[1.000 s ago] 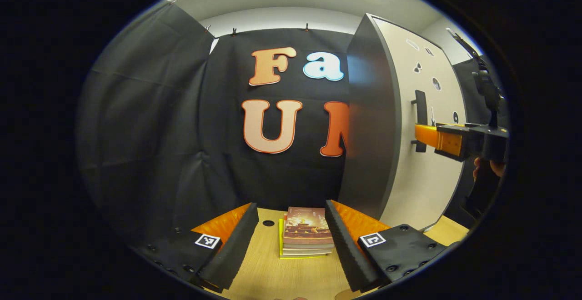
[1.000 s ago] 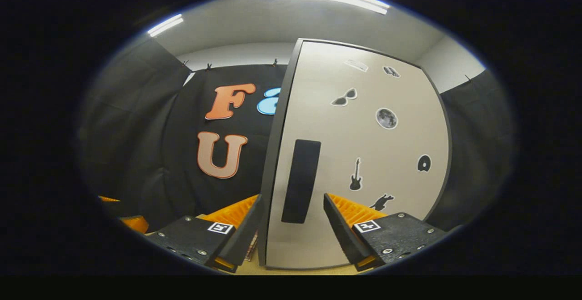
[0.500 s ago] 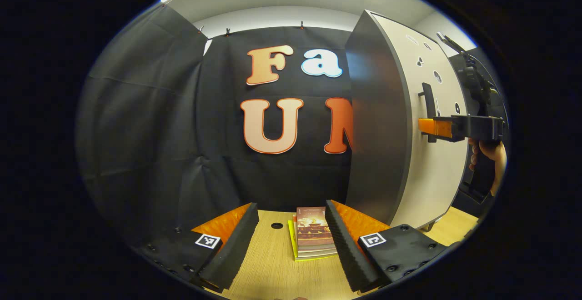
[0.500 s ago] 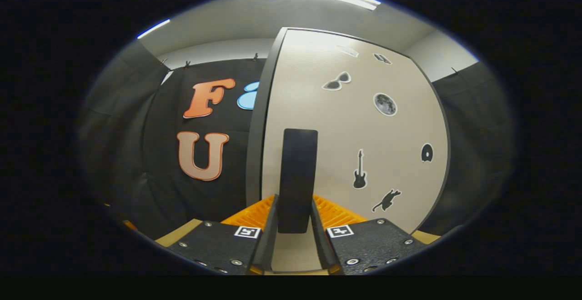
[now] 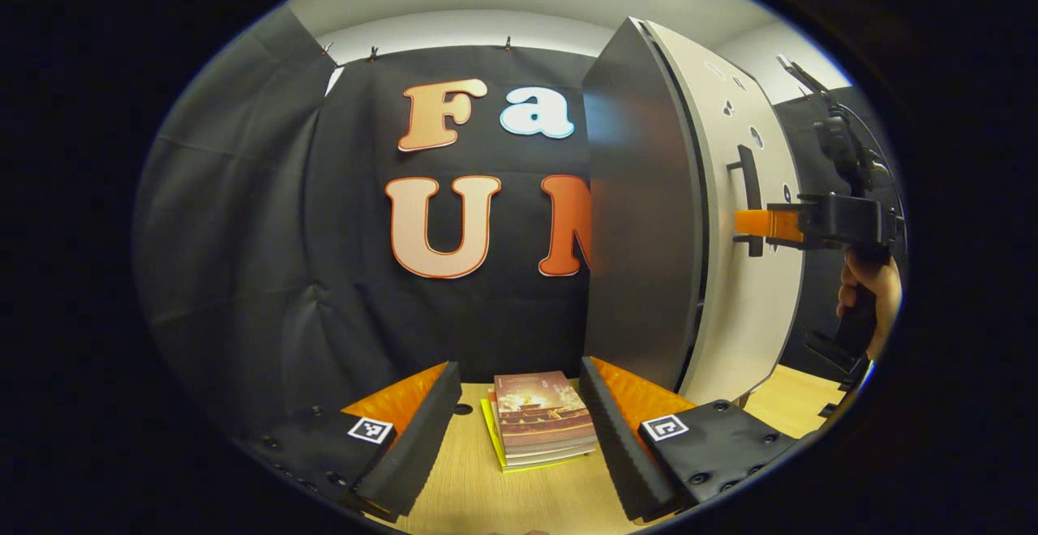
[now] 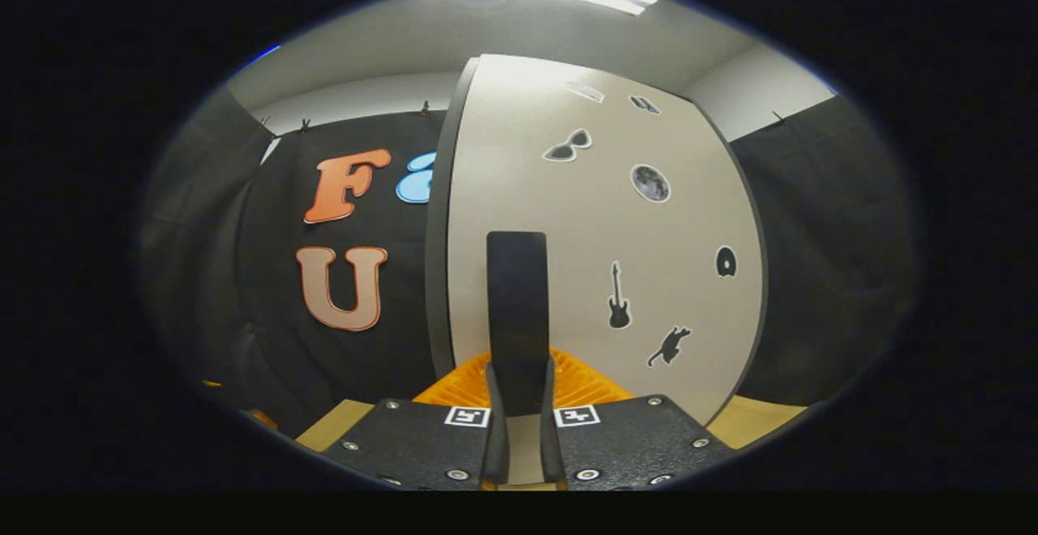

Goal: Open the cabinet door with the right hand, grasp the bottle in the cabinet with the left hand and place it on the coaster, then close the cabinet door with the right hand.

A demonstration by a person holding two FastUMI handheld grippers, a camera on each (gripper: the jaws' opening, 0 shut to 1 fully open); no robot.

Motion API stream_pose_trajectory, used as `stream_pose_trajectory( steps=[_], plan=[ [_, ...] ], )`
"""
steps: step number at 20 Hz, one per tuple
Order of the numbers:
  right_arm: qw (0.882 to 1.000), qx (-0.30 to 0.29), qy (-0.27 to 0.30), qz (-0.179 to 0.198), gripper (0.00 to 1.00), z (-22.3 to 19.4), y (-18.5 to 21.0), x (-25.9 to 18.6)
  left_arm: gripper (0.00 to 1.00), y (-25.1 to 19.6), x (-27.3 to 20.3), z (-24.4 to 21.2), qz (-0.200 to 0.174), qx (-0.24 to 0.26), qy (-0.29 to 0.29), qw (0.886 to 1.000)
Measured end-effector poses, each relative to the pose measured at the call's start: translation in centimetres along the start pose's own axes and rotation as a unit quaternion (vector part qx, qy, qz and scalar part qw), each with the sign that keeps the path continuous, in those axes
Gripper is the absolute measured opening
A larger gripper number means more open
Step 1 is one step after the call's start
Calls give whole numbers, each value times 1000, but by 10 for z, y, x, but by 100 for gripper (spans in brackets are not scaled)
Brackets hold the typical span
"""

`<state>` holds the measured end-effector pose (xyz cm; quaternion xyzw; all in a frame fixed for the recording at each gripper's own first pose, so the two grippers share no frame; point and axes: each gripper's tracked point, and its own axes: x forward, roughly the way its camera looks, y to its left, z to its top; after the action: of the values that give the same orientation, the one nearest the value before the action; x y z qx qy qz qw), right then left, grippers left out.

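Right gripper view has your right hand-held gripper (image 6: 519, 405) clamped on both sides of the flat, dark, upright bar handle (image 6: 516, 308) of the cabinet door (image 6: 600, 235), a smooth pale panel with a dark edge and small black stickers: sunglasses, a moon, a guitar, a cat. Left gripper view shows your left hand-held gripper (image 5: 519, 430) spread wide with nothing between its ribbed pads, over a wood-grain tabletop (image 5: 486, 494) where a stack of books (image 5: 537, 417) lies; no writing is legible
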<state>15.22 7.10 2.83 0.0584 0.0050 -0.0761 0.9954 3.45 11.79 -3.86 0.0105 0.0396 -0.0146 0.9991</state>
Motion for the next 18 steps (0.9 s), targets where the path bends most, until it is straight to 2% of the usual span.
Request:
stream_pose_trajectory(
  steps=[1,2,3,5,7,8,10,11,12,15,18],
  plan=[
    [1000,-2,-3,-1,12,1,-2,-5,94,-3,-7,0,3,-2,1,1000],
    [1000,2,-7,1,17,2,-4,-8,95,-4,-13,0,8,-3,3,1000],
    [1000,5,-11,6,14,4,-5,-14,95,-6,-20,-1,15,-4,4,1000],
    [1000,4,-11,25,14,9,-10,-31,97,-16,-39,-5,27,-7,7,1000],
    [999,7,-6,52,12,12,-25,-66,95,-27,-50,1,45,-2,-1,999],
    [998,8,-5,67,14,13,-45,-92,98,-37,-57,5,53,-3,-5,999],
    [996,13,0,87,14,12,-84,-131,94,-64,-73,8,63,-14,-9,998],
    [996,18,-1,93,12,14,-102,-144,94,-80,-83,8,63,-24,-8,998],
    [995,18,0,97,14,14,-119,-157,94,-97,-91,8,60,-35,-8,998],
    [996,20,0,93,16,18,-171,-191,96,-138,-122,5,67,-69,-3,995],
    [997,19,-1,72,11,23,-224,-209,94,-164,-142,5,75,-73,1,994]
  ],
)
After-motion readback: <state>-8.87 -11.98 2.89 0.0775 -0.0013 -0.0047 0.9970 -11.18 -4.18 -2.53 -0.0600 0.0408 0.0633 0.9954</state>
